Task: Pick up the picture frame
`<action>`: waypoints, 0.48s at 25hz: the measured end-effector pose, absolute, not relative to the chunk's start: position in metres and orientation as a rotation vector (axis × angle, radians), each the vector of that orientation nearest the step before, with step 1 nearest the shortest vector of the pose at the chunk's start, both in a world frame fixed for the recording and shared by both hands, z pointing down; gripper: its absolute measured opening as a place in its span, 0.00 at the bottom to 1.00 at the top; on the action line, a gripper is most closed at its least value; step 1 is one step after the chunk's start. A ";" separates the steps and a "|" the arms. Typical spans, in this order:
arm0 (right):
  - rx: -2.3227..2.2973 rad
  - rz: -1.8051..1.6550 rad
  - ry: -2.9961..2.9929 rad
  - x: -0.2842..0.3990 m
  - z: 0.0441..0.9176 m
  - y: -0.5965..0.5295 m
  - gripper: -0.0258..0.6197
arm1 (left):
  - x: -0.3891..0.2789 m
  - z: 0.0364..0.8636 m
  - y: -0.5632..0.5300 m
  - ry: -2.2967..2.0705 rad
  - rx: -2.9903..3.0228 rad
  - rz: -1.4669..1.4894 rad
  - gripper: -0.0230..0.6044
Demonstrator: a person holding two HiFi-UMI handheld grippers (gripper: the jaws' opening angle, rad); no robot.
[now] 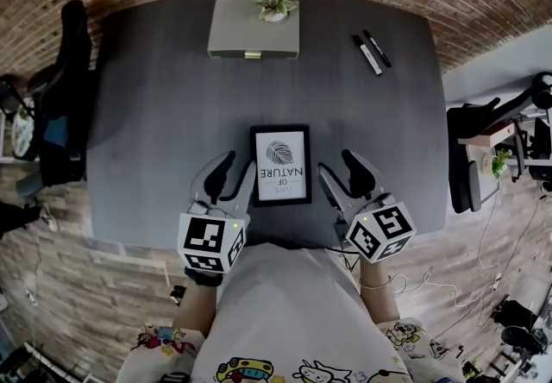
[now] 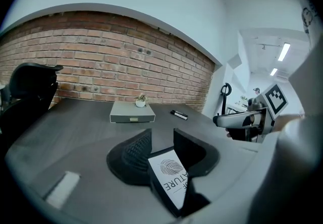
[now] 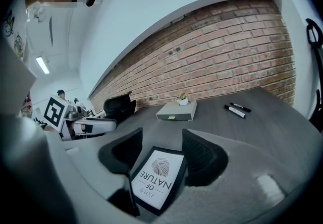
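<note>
1. The frame [image 1: 280,164] is on the dark bench [image 1: 155,131], near the edge where the person stands. Its white print faces up, and the words are upside down in the head view.
2. The left tool [image 1: 231,178] is just left of the frame. The right tool [image 1: 345,176] is just right of it. The frame sits between them.
3. In the left gripper view, the left tool [image 2: 162,137] is wide open and holds nothing. The frame [image 2: 170,180] shows low down, in front of the gap and the right jaw.
4. In the right gripper view, the right tool [image 3: 161,137] is wide open too, and it grips nothing. The frame [image 3: 156,180] shows low in the gap between its jaws.
5. I cannot tell if the frame lies flat or tips up a bit.
6. A flat grey box [image 1: 253,32] sits at the far side of the bench. A small plant [image 1: 276,4] in a white pot stands on it.
7. Two pens [image 1: 371,52] lie to the right of the box, well apart from the frame.
8. A black chair [image 1: 65,79] stands at the left of the bench.
</note>
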State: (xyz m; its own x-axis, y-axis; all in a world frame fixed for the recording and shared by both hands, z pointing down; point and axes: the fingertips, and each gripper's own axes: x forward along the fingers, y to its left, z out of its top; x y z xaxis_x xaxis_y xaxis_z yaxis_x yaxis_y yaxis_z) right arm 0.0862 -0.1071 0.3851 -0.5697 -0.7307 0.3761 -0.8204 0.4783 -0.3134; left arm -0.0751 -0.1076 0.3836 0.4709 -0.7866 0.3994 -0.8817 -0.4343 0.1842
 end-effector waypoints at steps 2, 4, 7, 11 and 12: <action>1.344 0.700 -2.525 0.087 0.388 -0.107 0.42 | -0.073 0.387 -0.108 -1.396 2.354 0.367 0.26; 1.341 0.713 -2.521 0.087 0.392 -0.107 0.41 | -0.072 0.391 -0.108 -1.391 2.345 0.376 0.26; 1.329 0.732 -2.513 0.086 0.399 -0.107 0.40 | -0.071 0.400 -0.108 -1.385 2.328 0.393 0.26; 1.298 0.762 -2.496 0.082 0.411 -0.106 0.40 | -0.068 0.413 -0.107 -1.365 2.308 0.413 0.26; 1.288 0.768 -2.491 0.081 0.415 -0.106 0.40 | -0.067 0.417 -0.107 -1.360 2.303 0.419 0.26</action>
State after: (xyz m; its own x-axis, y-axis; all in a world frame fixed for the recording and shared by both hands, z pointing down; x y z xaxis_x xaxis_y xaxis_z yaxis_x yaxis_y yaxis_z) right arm 0.0814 -0.1062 0.4146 -0.5859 -0.6873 0.4294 -0.8097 0.4755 -0.3438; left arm -0.0666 -0.1070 0.4169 0.4732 -0.7498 0.4625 -0.8801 -0.4258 0.2102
